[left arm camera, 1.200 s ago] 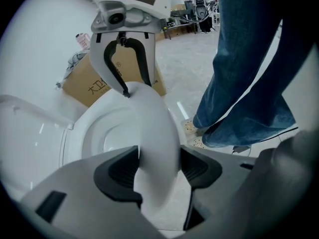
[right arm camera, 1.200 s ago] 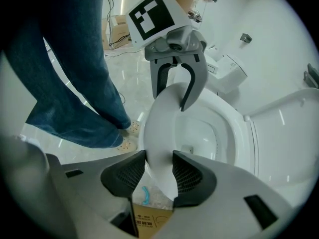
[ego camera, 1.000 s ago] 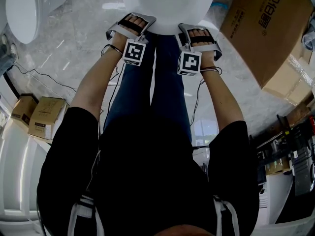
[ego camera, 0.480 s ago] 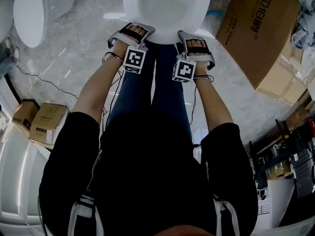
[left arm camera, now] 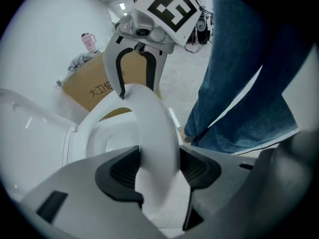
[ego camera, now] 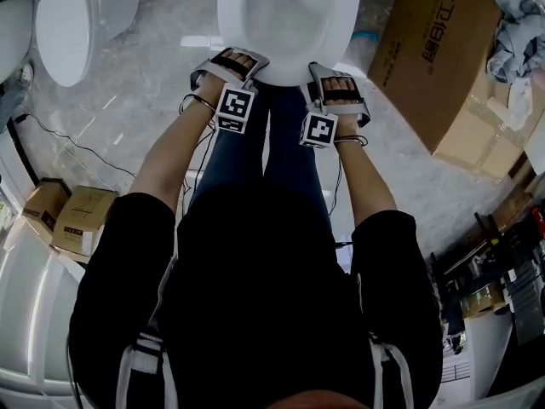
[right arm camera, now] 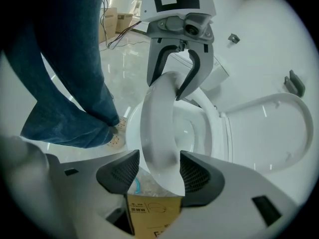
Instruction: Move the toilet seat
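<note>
I have the toilet seat (left arm camera: pixel 152 123) by its front rim. The left tool (left arm camera: pixel 158 169) is clamped on it, with a pad pressed to each face of the white band. The right tool (right arm camera: pixel 157 172) stands spread wide, with the rim between its pads but, as far as I can judge, not pinched. Before I swing the seat I would close the right tool firmly, since the glossy plastic looks likely to slip. I would keep both tools level so the seat doesn't twist, and follow the arc about the hinge instead of pulling straight. The seat runs from between the left tool's pads in one arch across to the right tool. The bowl (ego camera: pixel 289 15) lies just beyond and below both tools. The lid (right arm camera: pixel 269 128) stands raised at the far side, well beyond them.
</note>
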A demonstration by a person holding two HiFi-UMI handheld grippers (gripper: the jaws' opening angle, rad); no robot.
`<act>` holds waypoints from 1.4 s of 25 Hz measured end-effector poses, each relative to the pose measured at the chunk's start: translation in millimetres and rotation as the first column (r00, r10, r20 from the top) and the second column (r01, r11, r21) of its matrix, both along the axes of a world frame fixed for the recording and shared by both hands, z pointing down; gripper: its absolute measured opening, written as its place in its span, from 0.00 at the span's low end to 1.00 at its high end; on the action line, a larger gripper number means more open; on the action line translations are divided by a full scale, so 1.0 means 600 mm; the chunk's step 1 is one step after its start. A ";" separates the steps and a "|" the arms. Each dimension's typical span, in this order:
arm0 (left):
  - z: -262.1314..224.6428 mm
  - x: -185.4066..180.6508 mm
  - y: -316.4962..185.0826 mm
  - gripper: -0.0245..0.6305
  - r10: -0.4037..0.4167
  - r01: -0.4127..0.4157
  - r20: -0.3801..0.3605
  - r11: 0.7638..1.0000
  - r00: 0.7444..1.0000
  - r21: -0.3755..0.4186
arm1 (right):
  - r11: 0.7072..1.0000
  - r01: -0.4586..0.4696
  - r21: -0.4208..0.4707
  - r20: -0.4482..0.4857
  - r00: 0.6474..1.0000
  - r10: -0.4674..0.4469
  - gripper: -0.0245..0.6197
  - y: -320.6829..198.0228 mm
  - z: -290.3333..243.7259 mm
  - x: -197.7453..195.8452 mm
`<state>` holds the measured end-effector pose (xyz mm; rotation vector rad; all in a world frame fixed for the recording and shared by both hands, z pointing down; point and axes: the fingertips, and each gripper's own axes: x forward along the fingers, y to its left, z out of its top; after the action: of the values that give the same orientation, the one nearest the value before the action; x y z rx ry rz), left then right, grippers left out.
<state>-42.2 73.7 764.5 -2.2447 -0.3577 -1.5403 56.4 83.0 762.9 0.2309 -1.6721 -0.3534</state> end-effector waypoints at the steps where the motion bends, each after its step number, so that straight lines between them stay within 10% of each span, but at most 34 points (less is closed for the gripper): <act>1: -0.007 -0.001 -0.001 0.41 0.000 0.000 0.003 1.000 1.000 -0.003 | 1.000 -0.006 0.015 0.007 1.000 0.006 0.45 -0.004 -0.009 -0.004; 21: -0.125 0.006 -0.046 0.39 -0.028 0.031 0.065 0.999 0.997 -0.040 | 0.999 -0.045 0.029 -0.026 0.999 0.045 0.45 -0.030 -0.122 -0.031; 35: -0.217 0.010 -0.099 0.33 -0.126 0.128 -0.061 0.991 0.990 0.030 | 0.989 -0.033 0.141 -0.055 0.998 0.042 0.28 -0.094 -0.209 -0.032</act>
<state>-36.4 14.6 634.0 -2.3207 -0.1735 -1.5264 37.3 26.4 637.5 0.3530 -1.5859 -0.4457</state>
